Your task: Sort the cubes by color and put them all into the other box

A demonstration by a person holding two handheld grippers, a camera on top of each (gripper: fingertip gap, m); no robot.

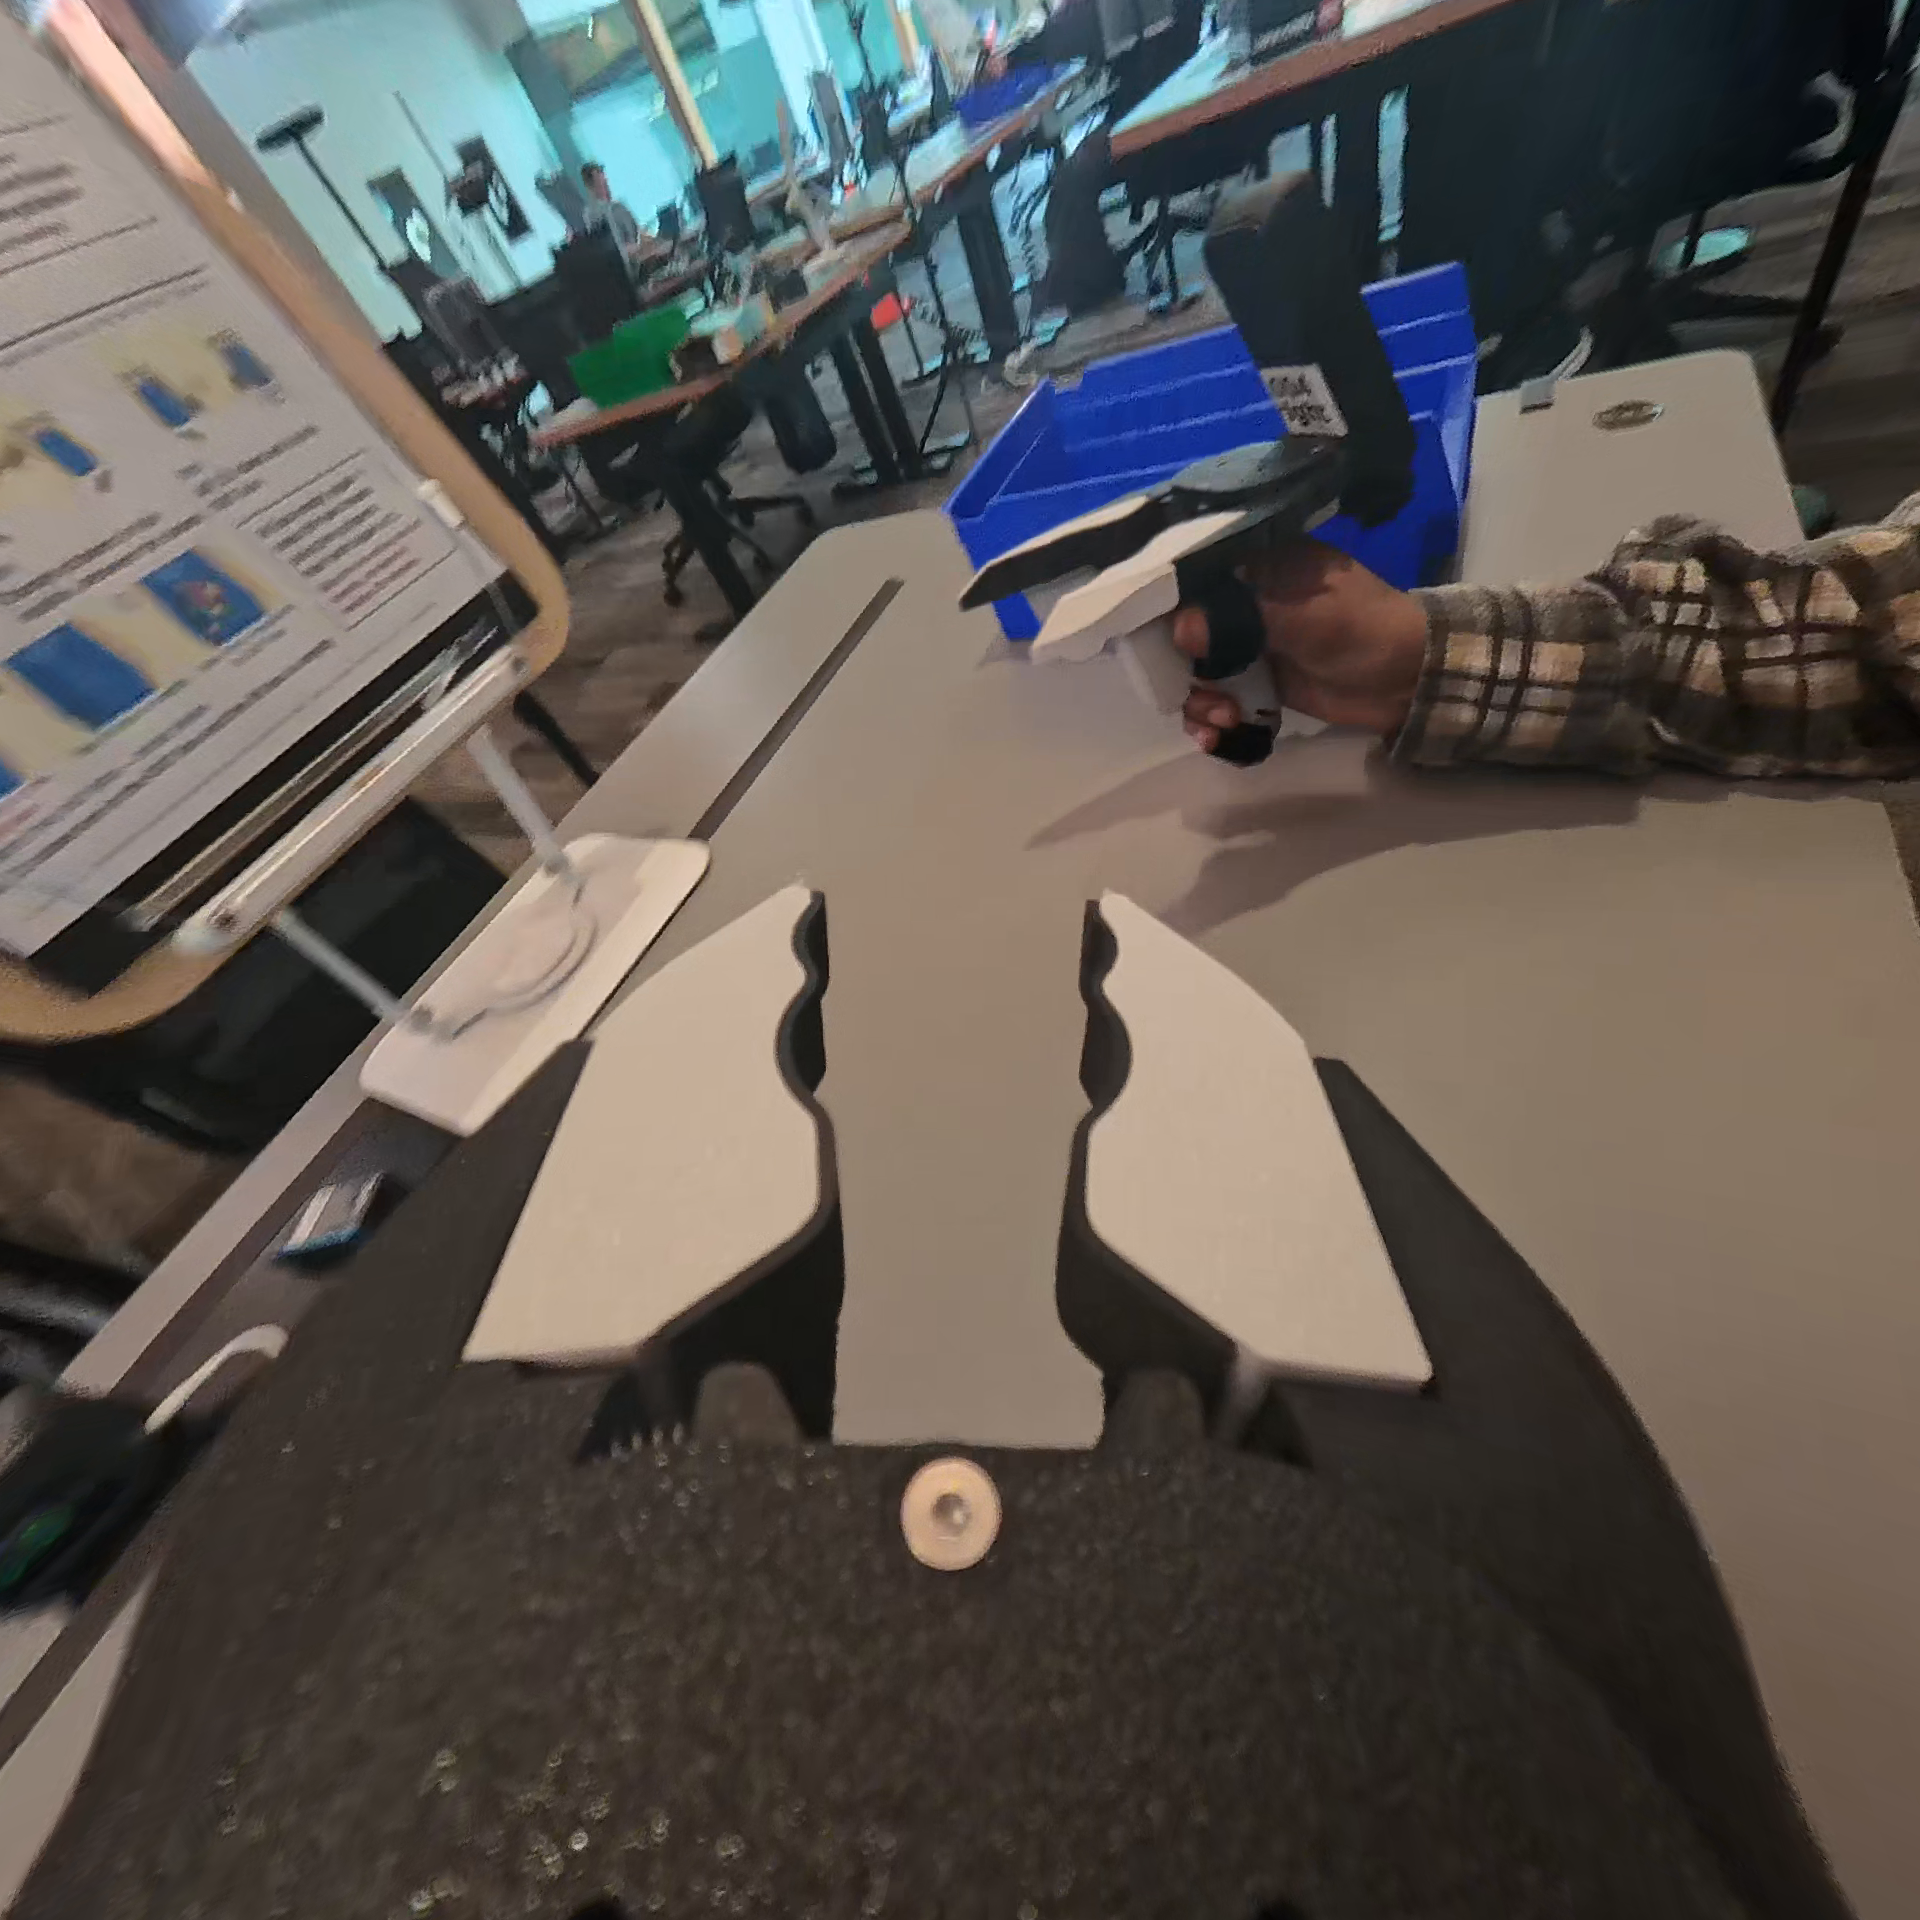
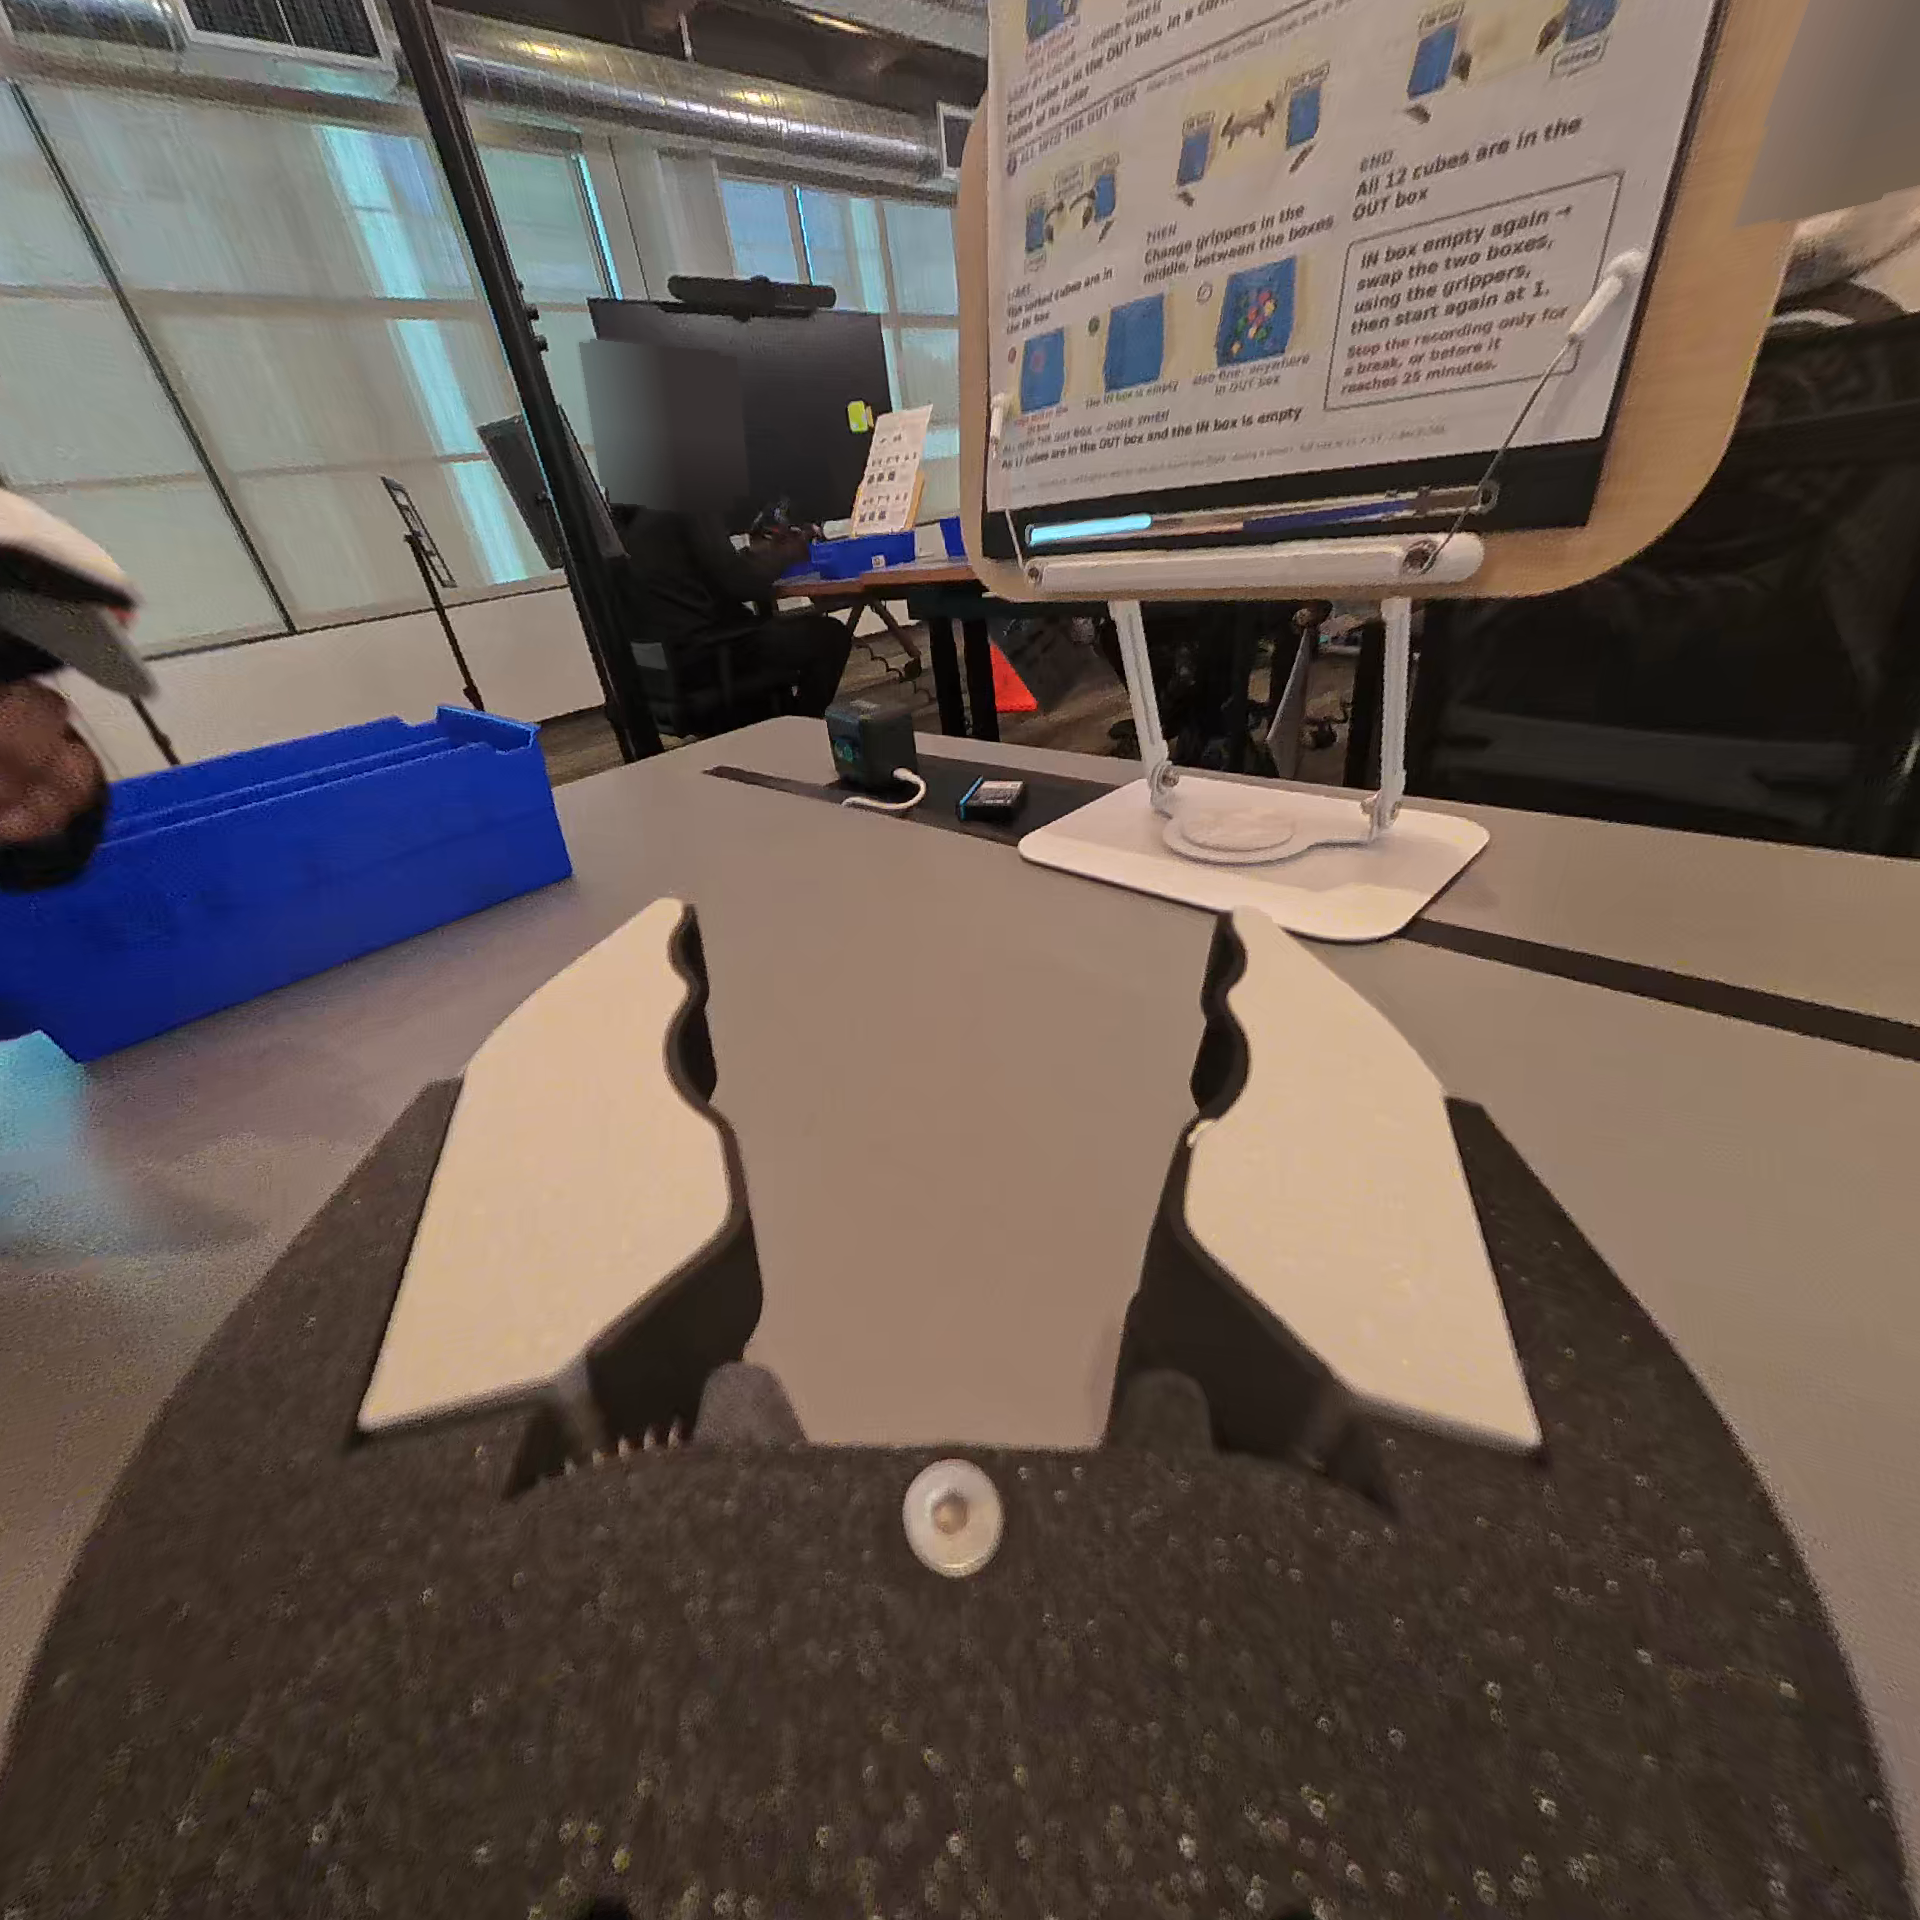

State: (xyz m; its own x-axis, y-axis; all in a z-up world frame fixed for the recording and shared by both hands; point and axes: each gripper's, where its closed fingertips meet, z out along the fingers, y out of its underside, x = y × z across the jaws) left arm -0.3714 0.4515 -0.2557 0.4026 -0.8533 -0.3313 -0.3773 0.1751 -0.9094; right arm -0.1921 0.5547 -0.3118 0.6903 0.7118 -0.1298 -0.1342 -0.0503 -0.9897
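Bins: one blue box (image 1: 1153,436) per wrist view, each standing on the grey desk (image 1: 1455,1039); whether they were the same bin could not be told. Interiors mostly hidden; the visible inner walls showed no cubes. In the right wrist view the box (image 2: 301,873) lay at left, long axis running left to right, its top tier stepped.

Left gripper (image 1: 954,940): jaws apart, only bare desk between them. Right gripper (image 2: 956,961): jaws apart, wider, nothing held. In the left wrist view the right gripper sat in a hand (image 1: 1320,644) with a plaid sleeve (image 1: 1662,665), just in front of the box, pointing left.

One instruction board on a white stand (image 2: 1257,852) stood at the desk's far edge.
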